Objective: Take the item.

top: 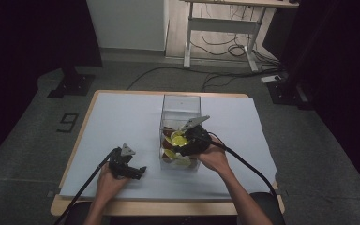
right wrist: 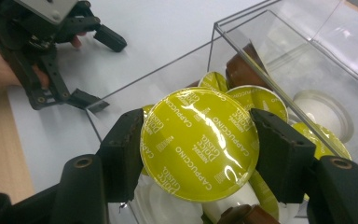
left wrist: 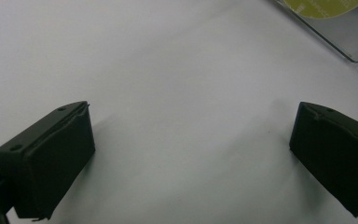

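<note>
A clear plastic box point(top: 181, 104) stands mid-table on the white sheet, with coffee capsules in it. In the right gripper view my right gripper point(right wrist: 198, 144) is shut on a capsule with a yellow-green foil lid point(right wrist: 198, 144) printed CAPPUCCINO, held above the box's near corner point(right wrist: 214, 28). In the high view that right gripper point(top: 182, 140) sits over the box's front part. More yellow-lidded capsules point(right wrist: 258, 97), a brown one point(right wrist: 243, 70) and a white one point(right wrist: 321, 109) lie inside. My left gripper point(top: 138, 172) rests on the sheet left of the box, open with nothing between its fingers point(left wrist: 58, 161).
The wooden table edge point(top: 168, 208) runs along the near side under the white sheet point(top: 117, 122). Each gripper trails a black cable point(top: 251, 166). A corner of the box point(left wrist: 349, 42) lies at the top right of the left gripper view. Beyond the table stand a desk frame point(top: 220, 26) and floor cables.
</note>
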The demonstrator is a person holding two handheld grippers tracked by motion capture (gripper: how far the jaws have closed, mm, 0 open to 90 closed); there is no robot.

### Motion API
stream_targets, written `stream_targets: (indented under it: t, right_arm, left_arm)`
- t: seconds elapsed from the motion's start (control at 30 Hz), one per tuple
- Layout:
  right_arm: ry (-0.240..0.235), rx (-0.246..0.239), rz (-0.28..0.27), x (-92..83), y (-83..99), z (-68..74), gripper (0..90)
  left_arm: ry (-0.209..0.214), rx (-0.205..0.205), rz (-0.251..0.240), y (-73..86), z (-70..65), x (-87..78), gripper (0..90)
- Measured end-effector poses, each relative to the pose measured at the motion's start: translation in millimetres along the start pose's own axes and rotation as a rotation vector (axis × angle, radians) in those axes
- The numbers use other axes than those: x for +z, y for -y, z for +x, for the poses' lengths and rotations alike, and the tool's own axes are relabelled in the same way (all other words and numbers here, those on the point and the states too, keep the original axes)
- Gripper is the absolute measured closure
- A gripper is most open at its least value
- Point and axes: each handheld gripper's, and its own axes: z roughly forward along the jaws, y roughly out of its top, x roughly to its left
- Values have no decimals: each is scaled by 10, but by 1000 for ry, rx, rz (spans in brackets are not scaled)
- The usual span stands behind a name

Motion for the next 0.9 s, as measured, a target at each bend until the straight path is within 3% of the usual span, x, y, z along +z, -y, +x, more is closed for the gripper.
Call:
stream_targets:
  t: [0.43,0.9]
  right_arm:
    - [31,-2,-1,-125,-12,-25,377]
    - [102,0,-2,-306,38,-92,377]
  left_arm:
    - [0,-1,0,0,-1,0,0]
    - [0,-1,0,0,0,0,0]
